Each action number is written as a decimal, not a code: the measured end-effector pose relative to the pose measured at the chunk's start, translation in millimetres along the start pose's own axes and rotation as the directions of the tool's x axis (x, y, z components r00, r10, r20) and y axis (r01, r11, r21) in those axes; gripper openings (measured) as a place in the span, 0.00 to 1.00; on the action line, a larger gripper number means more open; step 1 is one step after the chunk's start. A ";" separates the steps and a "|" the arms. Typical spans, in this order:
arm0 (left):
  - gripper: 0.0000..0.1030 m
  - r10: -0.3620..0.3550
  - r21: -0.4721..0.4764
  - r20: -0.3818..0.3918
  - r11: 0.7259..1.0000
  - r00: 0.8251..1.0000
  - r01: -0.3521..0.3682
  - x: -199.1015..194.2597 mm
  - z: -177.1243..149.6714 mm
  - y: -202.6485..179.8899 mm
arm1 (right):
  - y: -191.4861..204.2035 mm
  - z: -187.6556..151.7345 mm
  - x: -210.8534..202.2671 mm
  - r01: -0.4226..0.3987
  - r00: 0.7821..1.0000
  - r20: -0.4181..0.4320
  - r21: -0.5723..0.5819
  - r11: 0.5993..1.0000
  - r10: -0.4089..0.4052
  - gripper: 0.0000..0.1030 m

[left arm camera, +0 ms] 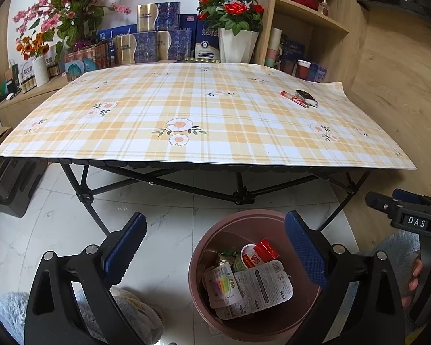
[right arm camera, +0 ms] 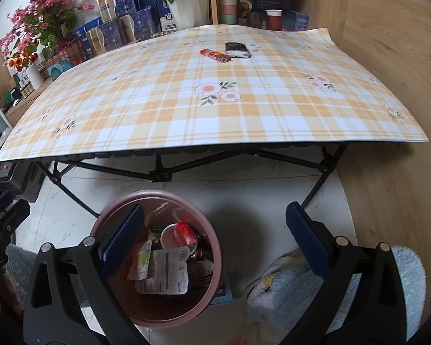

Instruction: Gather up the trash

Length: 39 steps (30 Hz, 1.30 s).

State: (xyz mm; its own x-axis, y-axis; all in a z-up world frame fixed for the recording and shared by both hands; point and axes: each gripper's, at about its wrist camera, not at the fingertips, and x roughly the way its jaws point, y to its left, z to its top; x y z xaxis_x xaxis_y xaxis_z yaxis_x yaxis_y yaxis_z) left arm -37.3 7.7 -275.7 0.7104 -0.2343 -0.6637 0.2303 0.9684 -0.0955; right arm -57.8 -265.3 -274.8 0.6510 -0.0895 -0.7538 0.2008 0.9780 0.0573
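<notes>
A brown-pink trash bin (left arm camera: 204, 247) (right arm camera: 215, 247) stands on the floor in front of the table and holds wrappers, a white label sheet (left arm camera: 261, 290) and a small red carton (left arm camera: 268, 248). My left gripper (left arm camera: 215, 247) hangs above the bin's left side, open, nothing between its blue pads. My right gripper (right arm camera: 215, 244) is open and empty too, over the bin's right rim. On the checked tablecloth (left arm camera: 186, 106), far right, lie a red tube-shaped wrapper (left arm camera: 294, 99) (right arm camera: 215, 55) and a dark packet (left arm camera: 306, 97) (right arm camera: 238, 49), side by side.
A folding table frame (left arm camera: 241, 192) stands behind the bin. Flower pots and boxes (left arm camera: 152, 40) line the back; a wooden shelf (left arm camera: 310, 20) is at right. Fluffy slippers (right arm camera: 301, 281) lie on the tile floor by the bin. A hand (left arm camera: 415, 276) holds the other gripper at right.
</notes>
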 end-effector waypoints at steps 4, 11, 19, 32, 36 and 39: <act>0.92 0.001 -0.006 -0.009 1.000 1.000 -0.001 2.4 4.2 1.6 | -9.2 10.0 -0.9 0.005 1.000 0.017 0.011 1.000 -0.005 0.94; 0.92 -0.018 0.007 -0.021 1.000 1.000 0.018 5.0 28.4 2.3 | -31.9 37.9 -3.7 0.010 0.998 0.059 0.049 0.999 -0.013 0.94; 0.92 -0.043 -0.006 -0.047 0.999 0.998 0.042 17.7 72.0 -3.8 | -49.1 73.5 -11.5 0.059 0.989 0.132 0.030 0.998 -0.062 0.94; 0.82 -0.185 0.117 -0.115 0.973 0.976 0.199 95.8 158.5 -94.9 | -98.6 120.6 9.1 0.014 0.991 0.135 0.080 0.997 -0.025 0.94; 0.92 -0.277 0.326 -0.119 0.896 0.953 0.301 137.4 186.9 -140.5 | -112.1 131.9 16.8 -0.020 0.991 0.137 0.106 0.994 0.005 0.94; 0.94 -0.282 0.453 -0.123 0.837 0.951 0.307 171.5 206.7 -163.7 | -119.5 140.4 23.9 -0.023 0.990 0.140 0.104 0.994 0.009 0.94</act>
State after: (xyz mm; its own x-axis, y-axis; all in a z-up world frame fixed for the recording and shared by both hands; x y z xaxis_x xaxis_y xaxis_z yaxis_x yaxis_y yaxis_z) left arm 184.3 -208.6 -220.6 0.5293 -0.4858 -0.6956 0.7120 0.7002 0.0528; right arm 36.5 -410.8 -207.8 0.7488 -0.1067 -0.6542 0.2604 0.9550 0.1423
